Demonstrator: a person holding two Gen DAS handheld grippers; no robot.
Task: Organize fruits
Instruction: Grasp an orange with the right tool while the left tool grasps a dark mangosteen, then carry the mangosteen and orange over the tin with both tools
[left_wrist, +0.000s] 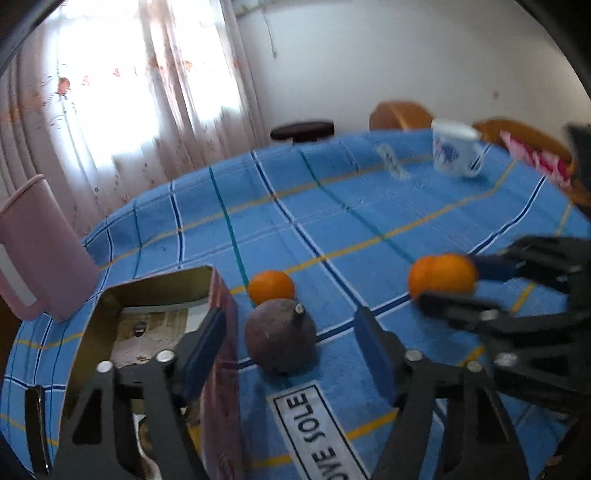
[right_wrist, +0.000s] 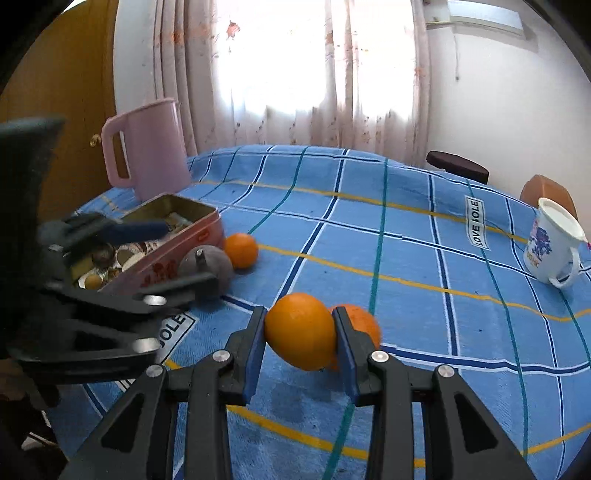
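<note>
My right gripper (right_wrist: 300, 332) is shut on an orange (right_wrist: 300, 330) and holds it just above the blue checked cloth; a second orange (right_wrist: 360, 319) lies right behind it. In the left wrist view the held orange (left_wrist: 443, 275) sits between the right gripper's fingers (left_wrist: 454, 306). My left gripper (left_wrist: 291, 332) is open, its jaws either side of a brown-purple round fruit (left_wrist: 279, 334) (right_wrist: 207, 264). A third orange (left_wrist: 271, 286) (right_wrist: 241, 250) lies just beyond that fruit. A pink open tin box (left_wrist: 155, 291) (right_wrist: 173, 240) stands to their left.
A pink jug (left_wrist: 40, 251) (right_wrist: 147, 147) stands behind the tin. A white mug (left_wrist: 456, 149) (right_wrist: 552, 245) stands at the table's far right. Chairs (left_wrist: 400, 114) and a dark stool (left_wrist: 303, 131) ring the table's far edge.
</note>
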